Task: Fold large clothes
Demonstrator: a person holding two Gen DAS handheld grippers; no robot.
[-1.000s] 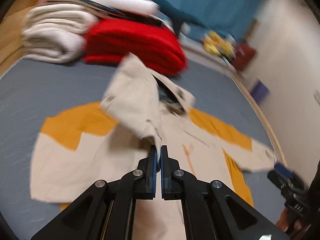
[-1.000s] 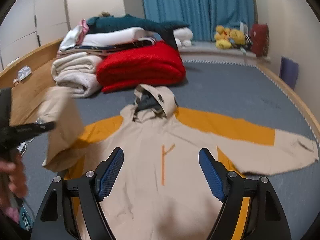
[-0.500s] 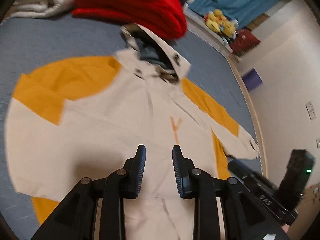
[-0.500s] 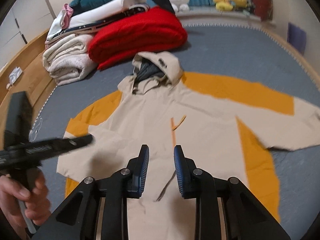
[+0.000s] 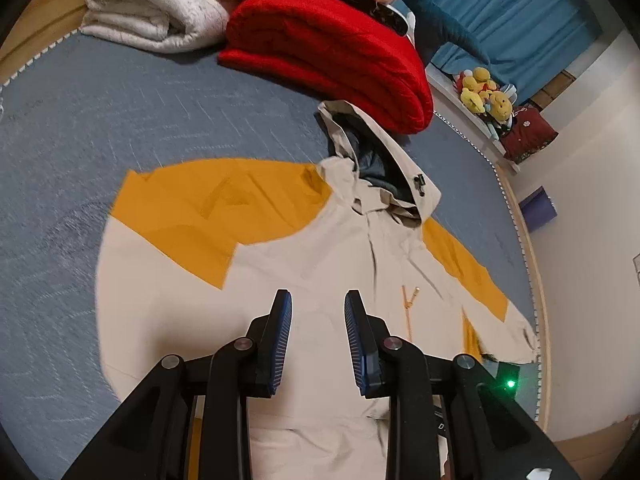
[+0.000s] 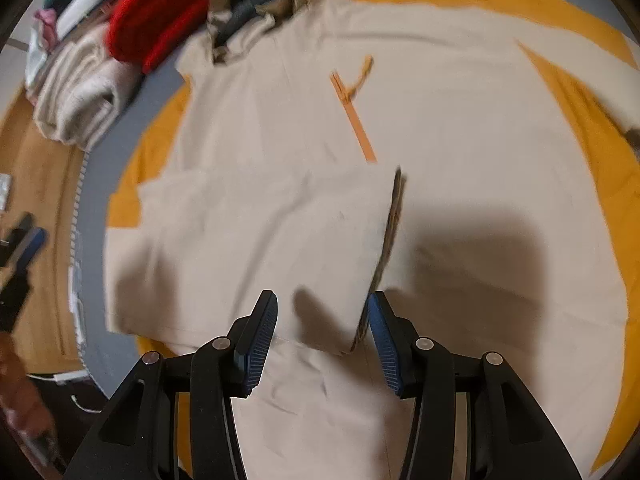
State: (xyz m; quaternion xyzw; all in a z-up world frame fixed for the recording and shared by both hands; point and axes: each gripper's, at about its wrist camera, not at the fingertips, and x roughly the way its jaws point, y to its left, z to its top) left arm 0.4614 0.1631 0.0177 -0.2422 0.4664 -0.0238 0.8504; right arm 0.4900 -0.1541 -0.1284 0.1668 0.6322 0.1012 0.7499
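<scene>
A beige and orange hooded jacket [image 5: 320, 264] is spread flat on the grey bed [image 5: 80, 128], one sleeve [image 6: 256, 240] folded across its chest. Above it, the left gripper [image 5: 318, 336] and right gripper [image 6: 322, 340] are held with jaws parted and empty.

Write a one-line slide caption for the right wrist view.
Open right gripper above a beige-and-orange jacket, one sleeve folded across.

left gripper [image 5: 316, 312] parted, right gripper [image 6: 322, 312] parted
</scene>
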